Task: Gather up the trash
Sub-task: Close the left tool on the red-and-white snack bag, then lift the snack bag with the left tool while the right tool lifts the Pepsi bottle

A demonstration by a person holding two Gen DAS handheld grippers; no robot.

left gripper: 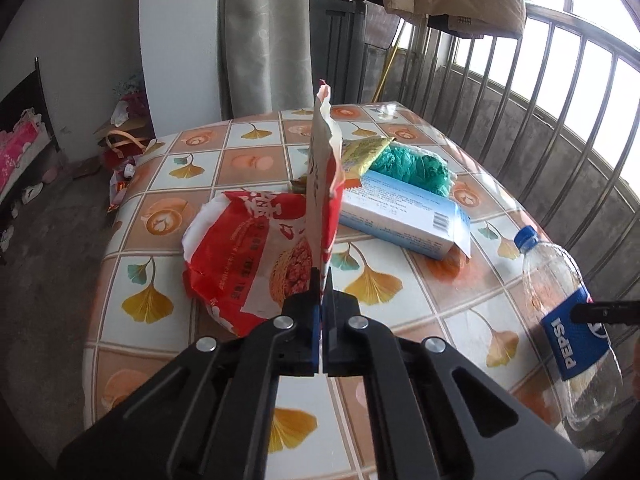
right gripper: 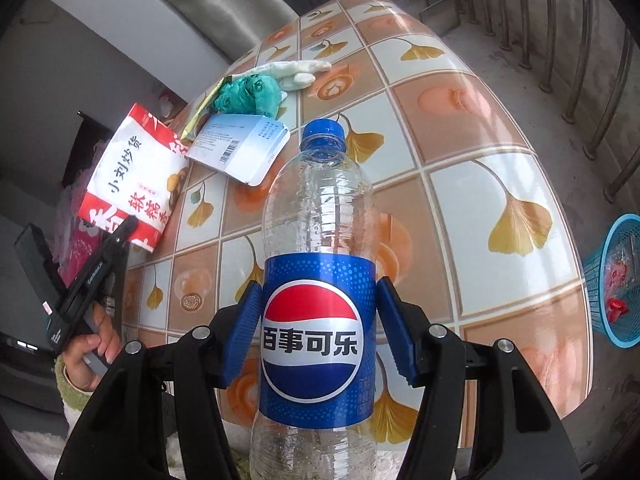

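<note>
While the left gripper [left gripper: 321, 280] is pinched fully closed on a red-and-white snack bag [left gripper: 320, 184] above the table [left gripper: 400, 120] — the right gripper [right gripper: 320, 332] clasps an empty Pepsi bottle [right gripper: 318, 264] at its label, jaws half open. At three o'clock in the right view, a blue bin [right gripper: 618, 280].

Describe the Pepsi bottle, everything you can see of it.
The Pepsi bottle is clear, ribbed plastic and looks empty, with a blue screw cap on and a blue label bearing the red, white and blue logo with Chinese characters. It sits between the blue pads of the right gripper, which clasp its label on both sides. It is lifted over the table, cap pointing away from the camera.
</note>
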